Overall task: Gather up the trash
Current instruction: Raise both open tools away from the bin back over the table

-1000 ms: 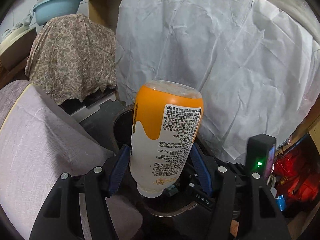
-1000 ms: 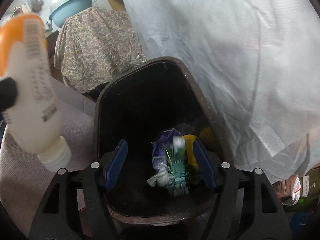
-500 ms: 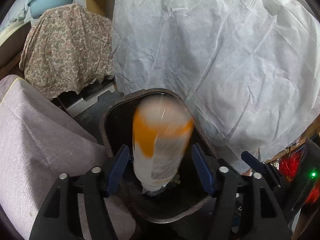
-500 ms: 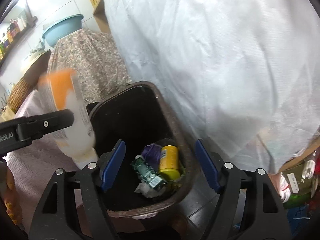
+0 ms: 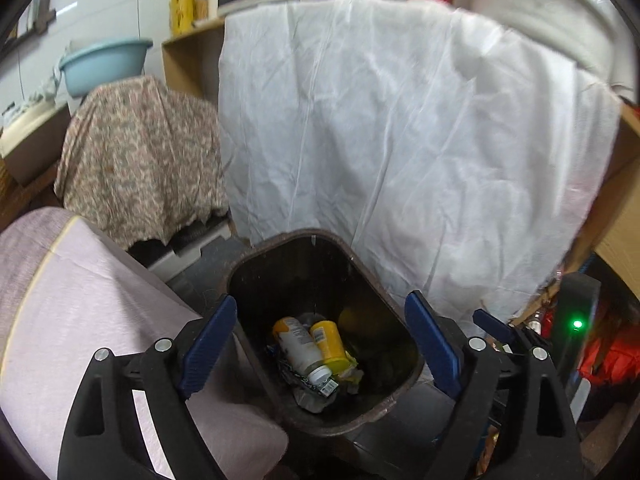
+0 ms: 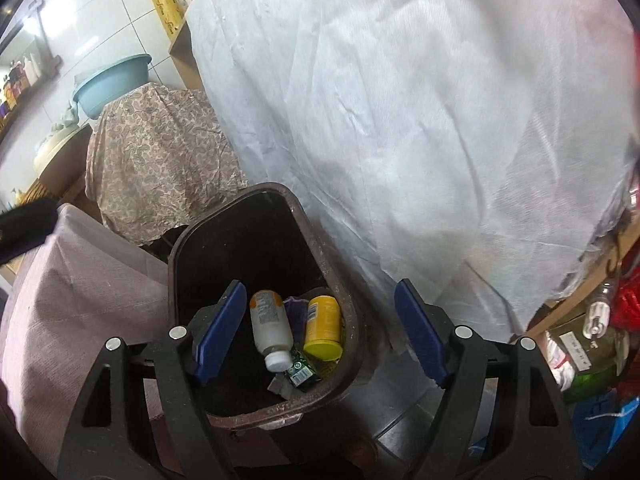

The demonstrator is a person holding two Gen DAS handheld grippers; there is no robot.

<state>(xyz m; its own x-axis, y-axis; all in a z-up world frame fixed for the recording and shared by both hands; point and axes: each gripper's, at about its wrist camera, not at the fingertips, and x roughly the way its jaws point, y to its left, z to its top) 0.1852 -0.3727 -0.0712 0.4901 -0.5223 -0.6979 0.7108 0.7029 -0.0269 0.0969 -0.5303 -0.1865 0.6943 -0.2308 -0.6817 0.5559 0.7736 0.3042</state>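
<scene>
A dark brown trash bin stands on the floor below both grippers. At its bottom lies the white and orange bottle, cap toward me, beside a yellow can and a green carton among crumpled wrappers. My left gripper hangs above the bin, its jaws opening wide with nothing held between them. My right gripper also hovers over the bin, jaws opening and nothing held.
A large white sheet hangs right behind the bin. A grey-pink cushioned seat presses against the bin's left side. A patterned cloth covers furniture behind, with a blue basin on top. Red clutter fills the right.
The left gripper let go of the white and orange bottle, which dropped into the bin. Both grippers rose and drew back, and both now stand wider.
</scene>
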